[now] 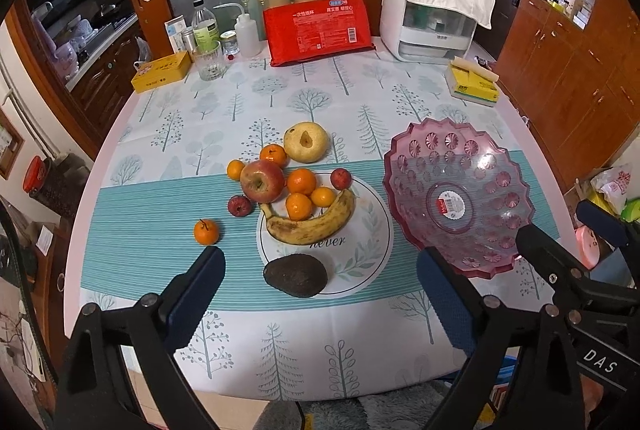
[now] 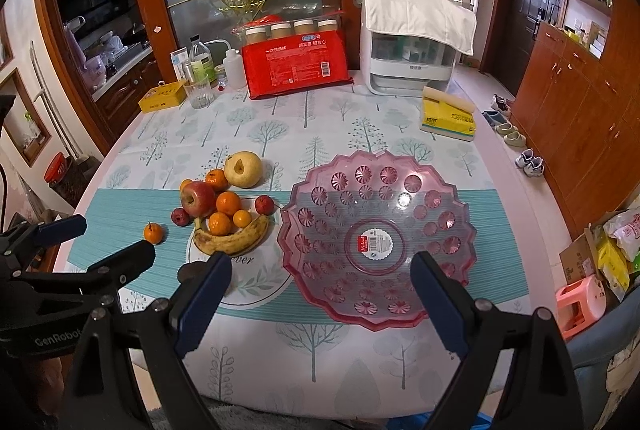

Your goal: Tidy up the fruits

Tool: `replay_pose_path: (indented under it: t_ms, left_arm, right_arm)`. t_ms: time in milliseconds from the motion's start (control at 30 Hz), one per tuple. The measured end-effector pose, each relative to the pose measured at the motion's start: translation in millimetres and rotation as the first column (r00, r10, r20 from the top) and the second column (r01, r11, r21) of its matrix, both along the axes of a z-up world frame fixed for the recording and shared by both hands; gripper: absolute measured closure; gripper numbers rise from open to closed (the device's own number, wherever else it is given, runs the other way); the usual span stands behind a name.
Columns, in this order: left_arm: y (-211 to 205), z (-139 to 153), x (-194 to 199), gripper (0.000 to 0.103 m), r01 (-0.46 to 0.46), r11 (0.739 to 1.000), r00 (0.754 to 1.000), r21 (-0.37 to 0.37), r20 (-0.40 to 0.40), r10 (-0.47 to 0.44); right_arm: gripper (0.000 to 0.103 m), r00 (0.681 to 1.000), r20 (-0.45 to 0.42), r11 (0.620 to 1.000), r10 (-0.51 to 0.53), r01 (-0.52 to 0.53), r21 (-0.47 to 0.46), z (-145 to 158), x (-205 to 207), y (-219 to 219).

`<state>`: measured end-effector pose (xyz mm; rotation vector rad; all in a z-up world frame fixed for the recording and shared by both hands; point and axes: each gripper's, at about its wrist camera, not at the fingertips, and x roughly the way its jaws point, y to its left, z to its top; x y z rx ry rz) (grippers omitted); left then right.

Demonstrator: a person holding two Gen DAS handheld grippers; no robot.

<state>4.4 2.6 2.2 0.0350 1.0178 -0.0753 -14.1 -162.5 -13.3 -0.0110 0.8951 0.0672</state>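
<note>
A pile of fruit lies at mid-table: a red apple (image 1: pixel 262 181), a yellow pear (image 1: pixel 306 141), a spotted banana (image 1: pixel 312 222), several tangerines and two small red fruits, partly on a white round plate (image 1: pixel 360 250). A dark avocado (image 1: pixel 296 276) sits on the plate's near edge. One tangerine (image 1: pixel 206 232) lies alone to the left. An empty pink plastic bowl (image 2: pixel 380 189) stands right of the plate. My left gripper (image 1: pixel 320 266) hovers open above the table, with the avocado seen between its fingers, untouched. My right gripper (image 2: pixel 320 266) is open over the bowl's near rim.
Along the table's back stand a red pack of cups (image 1: pixel 320 29), a white appliance under a cloth (image 1: pixel 432 13), a yellow tissue box (image 1: pixel 474 81), a glass (image 1: pixel 210 63), bottles and a yellow tin (image 1: pixel 162 71). The table's front edge lies just below both grippers.
</note>
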Motion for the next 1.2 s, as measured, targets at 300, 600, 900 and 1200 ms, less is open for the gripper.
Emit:
replay_pose_path:
  t_ms: [300, 600, 900, 1200]
  left_arm:
    - [1.2, 4.2, 0.8, 0.007, -0.001, 1.000, 1.000, -0.013, -0.003, 0.001]
    - [-0.9, 7.9, 3.5, 0.007, -0.002, 1.000, 1.000, -0.006, 0.001, 0.002]
    - [-2.3, 10.7, 0.9, 0.007, -0.007, 1.000, 1.000, -0.007, 0.003, 0.008]
    - [-2.9, 9.7, -2.6, 0.007, -0.022, 1.000, 1.000, -0.008, 0.011, 0.022]
  right_arm:
    - [0.011, 1.000, 0.004, 1.000, -0.002, 0.002, 0.004, 2.2, 0.3, -0.9]
    - [0.011, 1.000, 0.004, 1.000, -0.001, 0.001, 0.004, 3.1, 0.9, -1.1]
    - [0.011, 1.000, 0.009, 1.000, 0.003, -0.003, 0.007, 7.3, 3.2, -2.3]
    - [0.011, 1.000, 0.019, 1.000, 0.011, -0.011, 0.011, 11.8, 2.6, -3.7]
